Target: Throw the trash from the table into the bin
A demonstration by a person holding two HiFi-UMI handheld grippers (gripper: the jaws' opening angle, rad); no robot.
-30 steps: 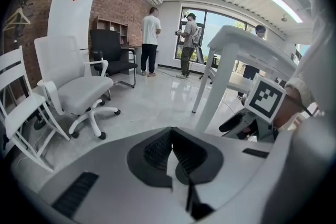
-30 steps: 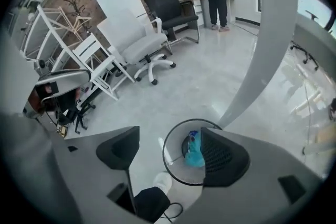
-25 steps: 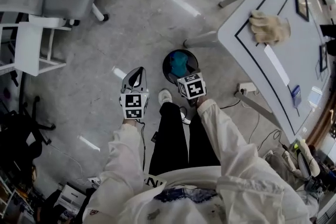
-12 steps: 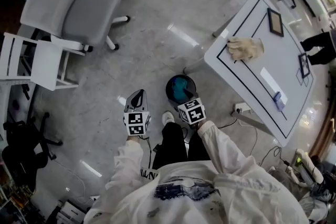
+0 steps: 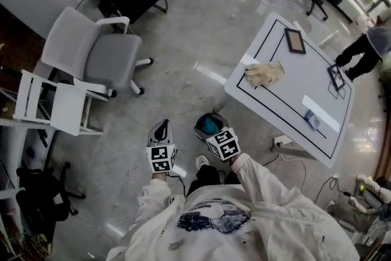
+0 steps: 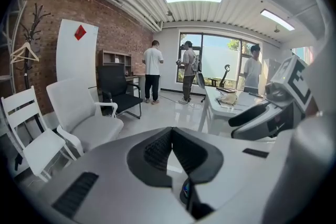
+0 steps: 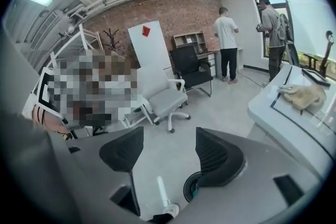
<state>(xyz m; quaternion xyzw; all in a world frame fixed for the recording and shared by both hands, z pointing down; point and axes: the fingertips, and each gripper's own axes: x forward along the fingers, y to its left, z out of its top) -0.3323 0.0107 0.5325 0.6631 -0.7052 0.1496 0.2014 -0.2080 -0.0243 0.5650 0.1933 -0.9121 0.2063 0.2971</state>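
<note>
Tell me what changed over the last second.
The person straightened up, lifting both grippers away from the bin. The right gripper, empty, has just been closing its jaws slightly; they remain apart. The left gripper stays shut and empty. The bin, its blue trash and the glove on the table have not moved.

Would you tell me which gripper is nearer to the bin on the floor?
Right. The right gripper hangs over the bin's near edge; the left gripper is off to the bin's left, over bare floor.
</note>
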